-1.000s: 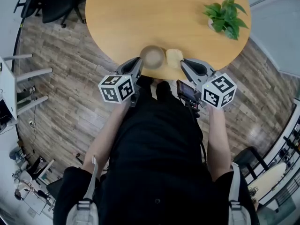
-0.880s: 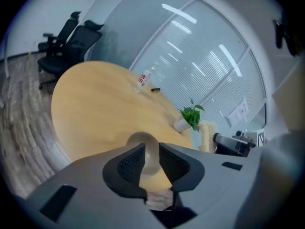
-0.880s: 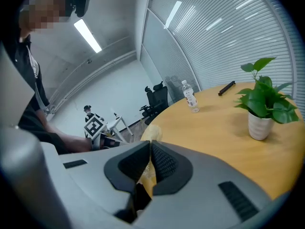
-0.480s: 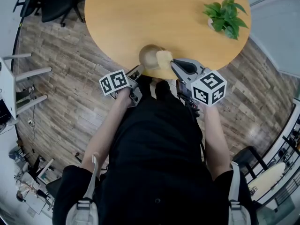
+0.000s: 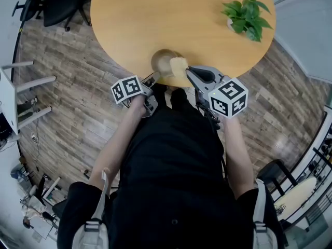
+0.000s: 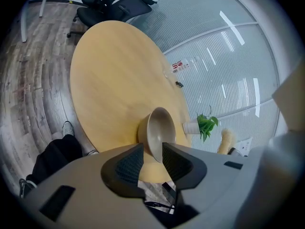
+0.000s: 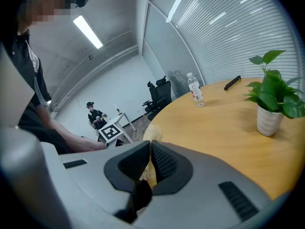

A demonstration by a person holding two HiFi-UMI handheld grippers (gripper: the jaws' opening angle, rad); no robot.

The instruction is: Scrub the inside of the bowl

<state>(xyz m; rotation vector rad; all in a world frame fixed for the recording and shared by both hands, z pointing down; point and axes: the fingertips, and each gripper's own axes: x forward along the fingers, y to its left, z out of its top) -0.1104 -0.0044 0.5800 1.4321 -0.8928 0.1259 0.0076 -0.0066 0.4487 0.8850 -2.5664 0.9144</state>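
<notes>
A beige bowl [image 5: 162,61] [image 6: 159,128] stands upright near the front edge of the round wooden table [image 5: 155,14]. My left gripper [image 5: 154,77] [image 6: 152,152] reaches it from the front. The bowl's near wall fills the narrow gap between the jaws, one jaw inside the rim and one outside. My right gripper [image 5: 187,71] [image 7: 149,162] is shut on a yellow sponge [image 5: 179,66] [image 7: 152,134]. It holds the sponge over the bowl's right rim. The sponge [image 6: 227,141] also shows at the right of the left gripper view.
A potted plant [image 5: 247,13] [image 7: 275,95] stands at the table's far right. A water bottle [image 7: 194,90] and a dark pen [image 7: 232,82] lie at the far side. Office chairs [image 5: 57,1] stand on the wood floor to the left. A person [image 7: 97,116] sits far off.
My right gripper carried the sponge left, from beside the bowl to over its rim. My left gripper swung from the bowl's left side to its near rim and took hold.
</notes>
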